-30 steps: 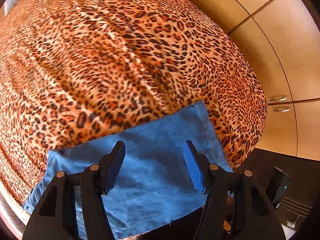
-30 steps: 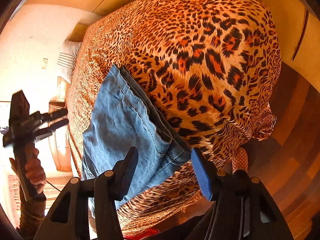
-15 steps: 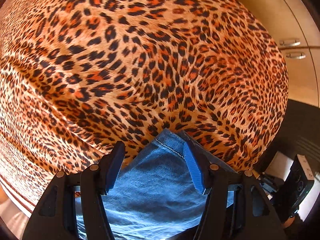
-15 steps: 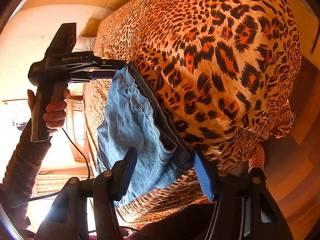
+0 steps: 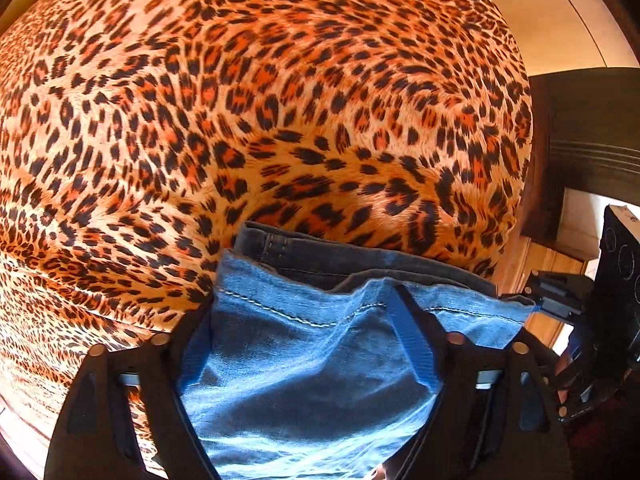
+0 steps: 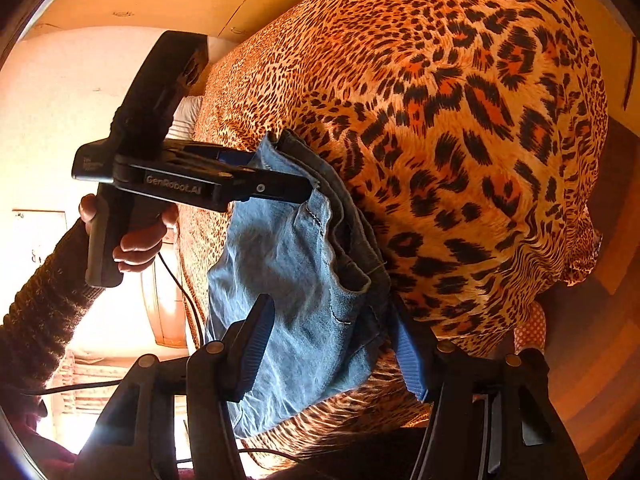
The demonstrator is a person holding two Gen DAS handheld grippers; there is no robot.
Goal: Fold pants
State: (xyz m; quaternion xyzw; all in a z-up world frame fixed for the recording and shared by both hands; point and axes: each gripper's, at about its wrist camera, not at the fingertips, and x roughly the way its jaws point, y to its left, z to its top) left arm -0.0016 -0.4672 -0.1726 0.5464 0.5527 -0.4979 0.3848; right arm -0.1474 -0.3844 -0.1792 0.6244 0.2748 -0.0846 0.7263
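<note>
the blue denim pants (image 6: 296, 300) are being seen folded over near the bed's edge, hem layers stacked and rumpled. the right gripper (image 6: 332, 344) is being held partly open astride one corner, pads not pressing. the left gripper (image 5: 304, 320), whose jaws have just been opening, is being held over the hem, cloth between them. beyond, the leopard-print bedspread (image 6: 460, 120) is being shown, then wardrobe doors (image 5: 560, 28).

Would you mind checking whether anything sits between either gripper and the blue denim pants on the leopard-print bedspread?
Nothing visible does. The left gripper has open jaws straddling the hem edge of the blue denim pants; the right gripper has open jaws around a nearer fold. Only the leopard-print bedspread lies beneath.
</note>
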